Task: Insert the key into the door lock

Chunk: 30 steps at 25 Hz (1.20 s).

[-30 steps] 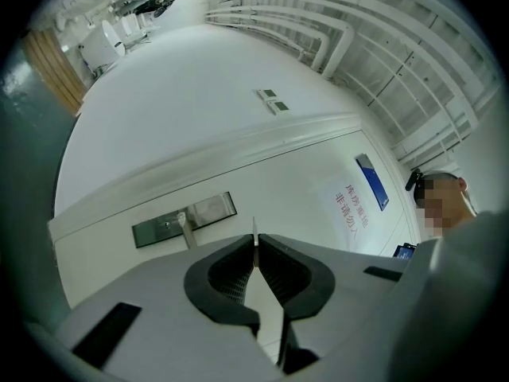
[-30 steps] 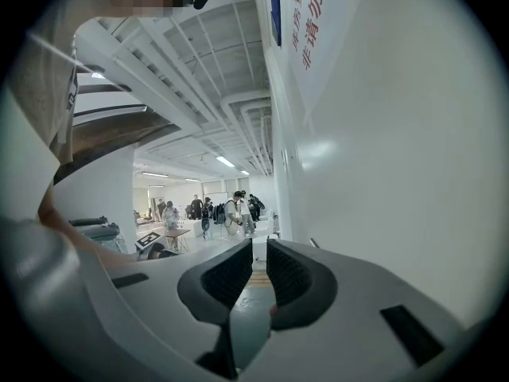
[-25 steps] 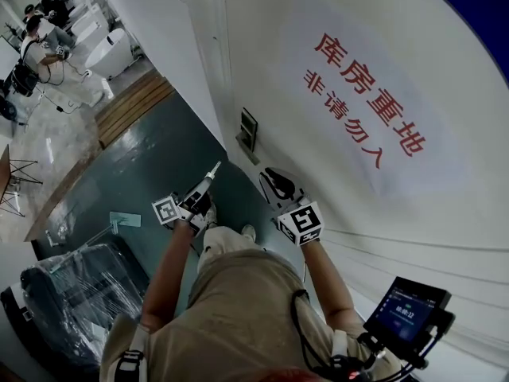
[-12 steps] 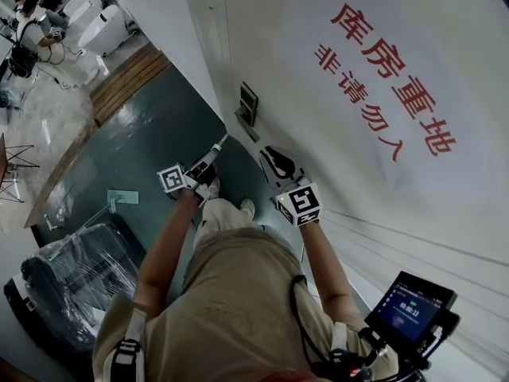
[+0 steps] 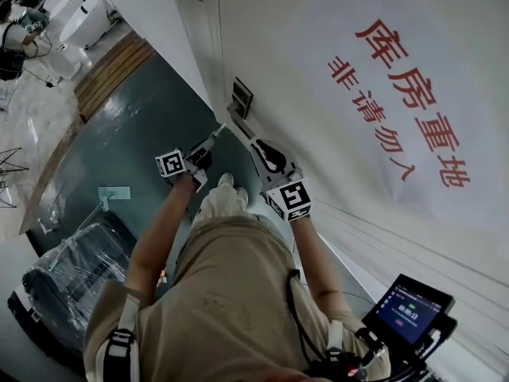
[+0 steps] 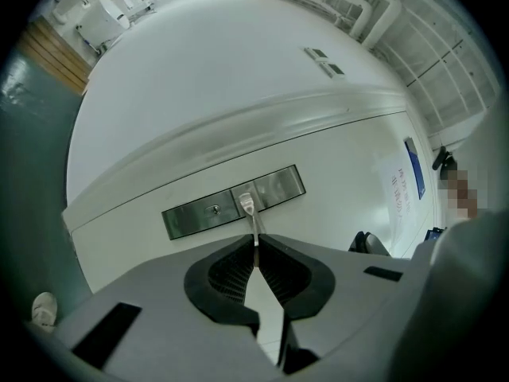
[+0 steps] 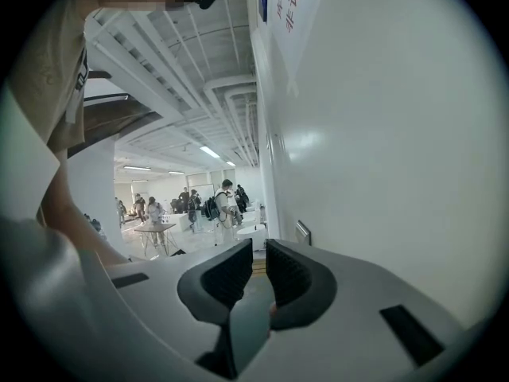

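In the left gripper view, my left gripper is shut on a thin silver key that sticks straight out of the jaws. The key tip lies over the steel lock plate, just right of the small keyhole. Whether the tip touches the plate is unclear. In the head view the left gripper points the key at the lock plate on the white door. My right gripper hangs close beside the door below the plate. Its jaws stand a narrow gap apart and hold nothing.
The white door carries a sheet with red characters. A plastic-wrapped dark object stands on the grey floor at lower left. A small screen sits at my right hip. People and white fixtures fill the hall behind.
The left gripper has moved with the key toward the lock plate, and the tip now sits right by it. The right gripper has shifted closer to the plate along the door.
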Available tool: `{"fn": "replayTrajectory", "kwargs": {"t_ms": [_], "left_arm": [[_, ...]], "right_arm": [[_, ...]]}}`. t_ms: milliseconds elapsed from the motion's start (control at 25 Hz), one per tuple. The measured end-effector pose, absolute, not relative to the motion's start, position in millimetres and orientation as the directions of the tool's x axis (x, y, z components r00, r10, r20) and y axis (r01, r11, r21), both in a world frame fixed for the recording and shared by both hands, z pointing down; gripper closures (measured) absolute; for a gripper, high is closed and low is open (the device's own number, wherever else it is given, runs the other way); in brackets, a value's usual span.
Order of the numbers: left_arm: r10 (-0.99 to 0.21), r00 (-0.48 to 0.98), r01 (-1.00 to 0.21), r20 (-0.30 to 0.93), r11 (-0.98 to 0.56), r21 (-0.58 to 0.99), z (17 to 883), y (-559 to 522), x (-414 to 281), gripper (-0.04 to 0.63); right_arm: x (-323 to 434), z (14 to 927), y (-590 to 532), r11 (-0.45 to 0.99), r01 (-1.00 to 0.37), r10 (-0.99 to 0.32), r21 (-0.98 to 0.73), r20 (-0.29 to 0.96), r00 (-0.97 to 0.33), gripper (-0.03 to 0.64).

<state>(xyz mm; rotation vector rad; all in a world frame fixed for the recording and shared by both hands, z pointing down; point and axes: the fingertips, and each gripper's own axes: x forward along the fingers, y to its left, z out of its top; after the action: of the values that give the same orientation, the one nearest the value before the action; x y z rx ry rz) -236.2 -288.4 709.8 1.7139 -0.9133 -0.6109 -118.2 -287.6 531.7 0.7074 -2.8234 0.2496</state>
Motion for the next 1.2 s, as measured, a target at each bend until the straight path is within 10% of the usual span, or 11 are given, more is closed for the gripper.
{"fn": "replayTrajectory", "kwargs": {"t_ms": [1200], "left_arm": [[-0.719,0.695,-0.090,-0.008,-0.099,0.991,760,-366,-231,0.560]], "right_arm": [[-125,561,-308,0.793,-0.606,-0.558,-0.052,0.336,-0.759,0.571]]}}
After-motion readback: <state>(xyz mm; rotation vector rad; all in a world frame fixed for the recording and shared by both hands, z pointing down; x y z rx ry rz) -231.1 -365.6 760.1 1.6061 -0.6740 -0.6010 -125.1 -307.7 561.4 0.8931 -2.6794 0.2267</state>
